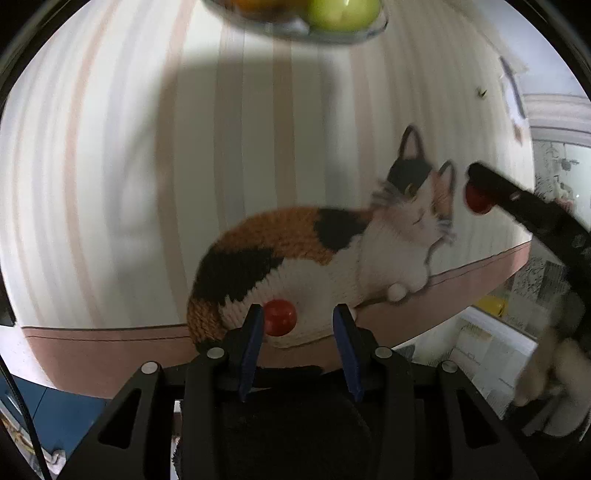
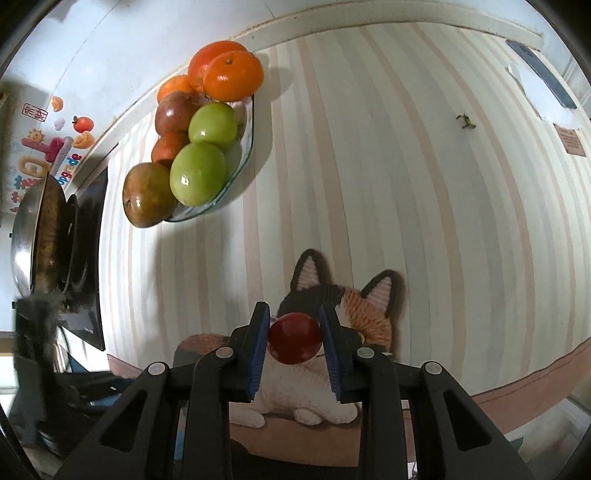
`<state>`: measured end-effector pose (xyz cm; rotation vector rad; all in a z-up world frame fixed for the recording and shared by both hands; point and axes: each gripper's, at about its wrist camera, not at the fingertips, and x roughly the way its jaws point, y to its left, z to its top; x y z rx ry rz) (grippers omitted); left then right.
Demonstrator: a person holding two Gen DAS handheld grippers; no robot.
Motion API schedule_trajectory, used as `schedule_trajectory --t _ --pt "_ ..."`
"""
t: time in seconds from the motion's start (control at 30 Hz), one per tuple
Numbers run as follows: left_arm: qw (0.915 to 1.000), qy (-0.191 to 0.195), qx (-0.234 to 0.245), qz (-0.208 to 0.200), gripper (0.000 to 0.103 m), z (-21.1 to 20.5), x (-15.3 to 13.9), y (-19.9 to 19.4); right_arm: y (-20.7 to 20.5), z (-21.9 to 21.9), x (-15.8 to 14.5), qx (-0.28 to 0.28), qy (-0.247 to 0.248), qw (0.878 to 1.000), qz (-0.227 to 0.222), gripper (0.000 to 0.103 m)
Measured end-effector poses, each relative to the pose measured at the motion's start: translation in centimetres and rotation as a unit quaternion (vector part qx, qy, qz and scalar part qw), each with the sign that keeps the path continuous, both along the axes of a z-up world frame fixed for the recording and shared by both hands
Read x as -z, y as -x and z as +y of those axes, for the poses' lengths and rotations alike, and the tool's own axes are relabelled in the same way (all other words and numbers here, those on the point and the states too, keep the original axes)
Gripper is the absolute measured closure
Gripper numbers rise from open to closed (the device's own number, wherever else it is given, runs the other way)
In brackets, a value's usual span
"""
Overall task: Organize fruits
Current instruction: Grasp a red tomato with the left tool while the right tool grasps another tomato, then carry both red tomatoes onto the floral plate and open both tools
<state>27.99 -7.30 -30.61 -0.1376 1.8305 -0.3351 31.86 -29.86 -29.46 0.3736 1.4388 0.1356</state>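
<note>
A small red fruit (image 1: 280, 316) lies on the knitted cat mat (image 1: 295, 258), between the open fingers of my left gripper (image 1: 298, 325), close to the left finger. My right gripper (image 2: 294, 338) is shut on a second small red fruit (image 2: 294, 339) and holds it above the cat mat's head (image 2: 354, 310); it shows in the left wrist view (image 1: 478, 199) at the right. A glass bowl (image 2: 246, 147) heaped with oranges (image 2: 232, 75), green apples (image 2: 197, 173) and brownish fruit stands at the far left of the striped tablecloth (image 2: 406, 184); its edge (image 1: 325, 35) shows at the top of the left wrist view.
A metal pan (image 2: 33, 236) on a dark stove stands left of the table. A small green stem scrap (image 2: 466, 122) lies on the cloth at the far right. A phone (image 2: 543, 74) and papers lie at the far right edge. The table's pink-bordered front edge (image 1: 110, 347) is near.
</note>
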Motion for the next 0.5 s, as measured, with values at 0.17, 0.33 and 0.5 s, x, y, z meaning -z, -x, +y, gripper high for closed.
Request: schedule_trajectory --t 0.17,0.33,0.5 --pt "0.9994 -0.019 0.005 0.029 0.067 -0.4 2.3 0.8 0.0 -0.2 0.7 0.004 0.002 1.0 0.006 0.073" --pt "0.999 -0.032 0.022 0.022 0.07 -1.2 2.5 1.0 -0.1 -0.6 1.0 0.007 0.004 1.0 0.008 0.073" --pt "0.9996 -0.025 0.012 0.001 0.08 -1.2 2.0 0.6 -0.4 -0.6 0.9 0.011 0.001 1.0 0.004 0.073"
